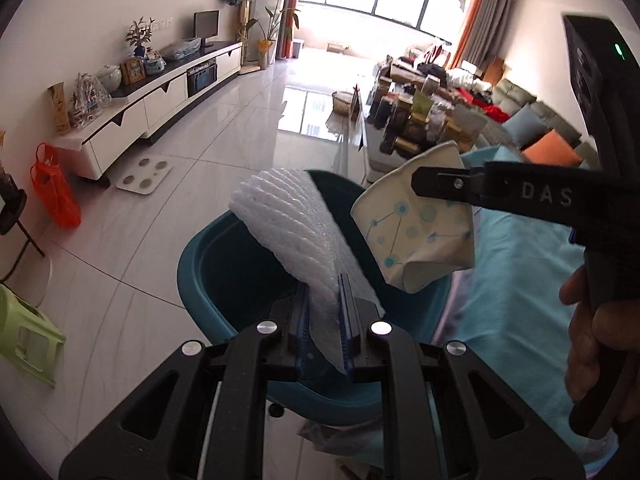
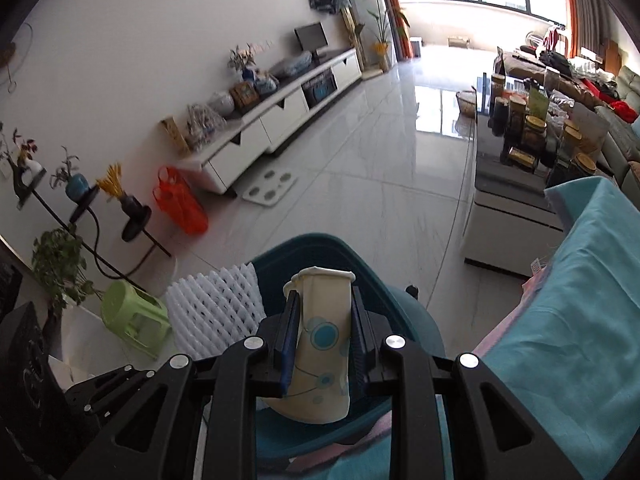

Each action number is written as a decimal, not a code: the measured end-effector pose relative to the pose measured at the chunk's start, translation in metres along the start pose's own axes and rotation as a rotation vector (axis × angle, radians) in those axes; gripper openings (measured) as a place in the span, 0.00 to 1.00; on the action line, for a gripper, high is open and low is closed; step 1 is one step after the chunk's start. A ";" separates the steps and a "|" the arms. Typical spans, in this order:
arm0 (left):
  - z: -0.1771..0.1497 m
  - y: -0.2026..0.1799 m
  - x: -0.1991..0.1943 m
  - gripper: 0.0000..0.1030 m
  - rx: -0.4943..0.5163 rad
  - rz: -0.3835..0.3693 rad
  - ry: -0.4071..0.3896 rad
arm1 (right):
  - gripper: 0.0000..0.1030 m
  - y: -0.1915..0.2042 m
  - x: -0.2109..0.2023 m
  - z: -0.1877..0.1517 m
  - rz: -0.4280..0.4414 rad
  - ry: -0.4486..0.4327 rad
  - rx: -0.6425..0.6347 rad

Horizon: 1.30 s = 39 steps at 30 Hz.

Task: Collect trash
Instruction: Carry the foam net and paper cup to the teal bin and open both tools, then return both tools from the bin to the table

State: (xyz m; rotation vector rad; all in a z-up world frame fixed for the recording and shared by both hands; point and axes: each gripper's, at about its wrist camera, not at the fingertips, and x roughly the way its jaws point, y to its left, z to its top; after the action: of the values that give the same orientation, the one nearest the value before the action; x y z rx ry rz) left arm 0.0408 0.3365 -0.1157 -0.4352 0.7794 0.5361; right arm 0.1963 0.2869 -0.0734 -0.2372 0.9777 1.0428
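Left claw (image 1: 325, 320) pinching a white foam net sleeve (image 1: 296, 224) by its lower end; right claw (image 2: 325, 328) clamped across a crushed paper cup (image 2: 322, 336). Both hang over the teal bin (image 1: 212, 264) beside the blue-covered bed (image 1: 520, 264). Both items look light and squashy, so a mid-body pinch suffices.

Readable lettering
Only "DAS", in pale capitals, on the black right gripper (image 1: 438, 186) arm at right.
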 end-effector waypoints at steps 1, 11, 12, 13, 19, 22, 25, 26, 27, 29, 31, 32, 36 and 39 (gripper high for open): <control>-0.001 0.000 0.008 0.17 -0.005 -0.001 0.018 | 0.23 0.002 0.008 0.000 -0.012 0.020 -0.005; -0.001 0.003 0.042 0.59 -0.021 0.029 0.037 | 0.32 -0.006 0.001 -0.006 -0.002 -0.019 0.055; 0.000 0.000 0.035 0.73 -0.030 0.030 0.014 | 0.37 -0.008 -0.004 -0.006 0.006 -0.035 0.063; 0.001 0.000 0.030 0.83 -0.039 0.034 -0.005 | 0.41 -0.010 -0.012 -0.007 0.012 -0.059 0.068; 0.013 -0.008 -0.023 0.95 -0.091 -0.025 -0.130 | 0.71 -0.022 -0.088 -0.028 0.001 -0.272 0.095; 0.020 -0.019 -0.045 0.95 -0.103 -0.042 -0.186 | 0.85 -0.032 -0.130 -0.046 -0.037 -0.388 0.116; 0.025 -0.040 -0.069 0.95 -0.086 -0.069 -0.248 | 0.89 -0.041 -0.163 -0.063 -0.079 -0.469 0.135; 0.025 -0.047 -0.076 0.95 -0.073 -0.076 -0.267 | 0.90 -0.045 -0.173 -0.069 -0.098 -0.489 0.150; 0.025 -0.056 -0.082 0.95 -0.056 -0.076 -0.286 | 0.91 -0.050 -0.180 -0.072 -0.104 -0.503 0.160; 0.027 -0.073 -0.095 0.95 -0.026 -0.074 -0.308 | 0.92 -0.057 -0.197 -0.082 -0.134 -0.536 0.179; 0.026 -0.090 -0.105 0.95 0.007 -0.082 -0.334 | 0.93 -0.060 -0.211 -0.089 -0.161 -0.568 0.178; 0.025 -0.099 -0.111 0.95 0.022 -0.091 -0.346 | 0.93 -0.062 -0.219 -0.094 -0.180 -0.586 0.177; 0.016 -0.141 -0.141 0.95 0.115 -0.173 -0.426 | 0.93 -0.072 -0.249 -0.118 -0.239 -0.646 0.183; 0.008 -0.167 -0.160 0.95 0.144 -0.224 -0.470 | 0.93 -0.078 -0.267 -0.138 -0.293 -0.682 0.193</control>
State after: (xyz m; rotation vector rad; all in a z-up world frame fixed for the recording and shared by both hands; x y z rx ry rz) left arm 0.0506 0.1635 0.0378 -0.2438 0.3088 0.3490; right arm 0.1426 0.0001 0.0326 0.1326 0.4004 0.6763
